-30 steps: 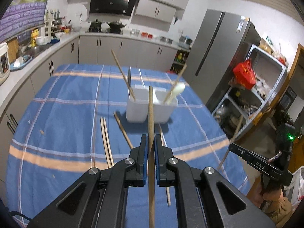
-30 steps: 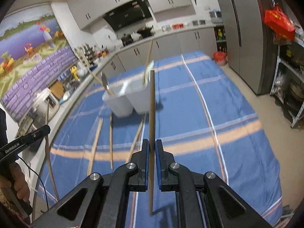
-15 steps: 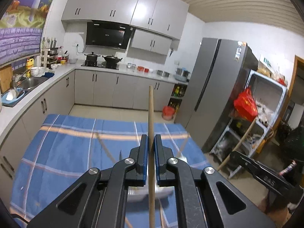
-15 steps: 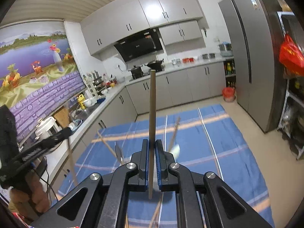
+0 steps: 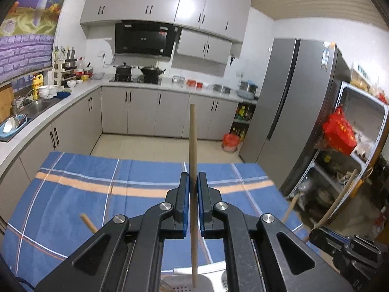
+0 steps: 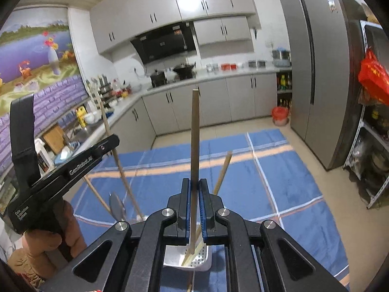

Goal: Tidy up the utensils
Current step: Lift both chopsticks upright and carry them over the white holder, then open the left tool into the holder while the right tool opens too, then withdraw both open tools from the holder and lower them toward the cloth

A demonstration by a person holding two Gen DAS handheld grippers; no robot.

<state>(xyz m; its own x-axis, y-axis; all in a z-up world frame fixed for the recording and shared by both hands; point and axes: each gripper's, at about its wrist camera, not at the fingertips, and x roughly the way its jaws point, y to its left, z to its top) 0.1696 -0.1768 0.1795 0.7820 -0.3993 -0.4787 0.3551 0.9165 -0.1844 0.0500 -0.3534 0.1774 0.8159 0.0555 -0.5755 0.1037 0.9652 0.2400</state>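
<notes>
My left gripper (image 5: pixel 192 182) is shut on a wooden chopstick (image 5: pixel 192 146) held upright, its lower end over the white perforated holder (image 5: pixel 184 282) at the bottom edge. My right gripper (image 6: pixel 194 187) is shut on another wooden chopstick (image 6: pixel 195 133), also upright, its lower tip over the white holder (image 6: pixel 194 258). In the right wrist view the left gripper (image 6: pixel 60 168) shows at left with its chopstick (image 6: pixel 116 160). A metal spoon (image 6: pixel 116 206) and other sticks (image 6: pixel 222 172) stand in the holder.
A table with a blue plaid cloth (image 5: pixel 97 194) lies below. Kitchen counter (image 5: pixel 48 112) at left and back, grey fridge (image 5: pixel 291 109) and a metal shelf with a red bag (image 5: pixel 340 131) at right.
Both grippers have tilted up and moved over the holder with their chopsticks; the holder has dropped to the bottom of both views. The loose chopsticks on the cloth are out of view.
</notes>
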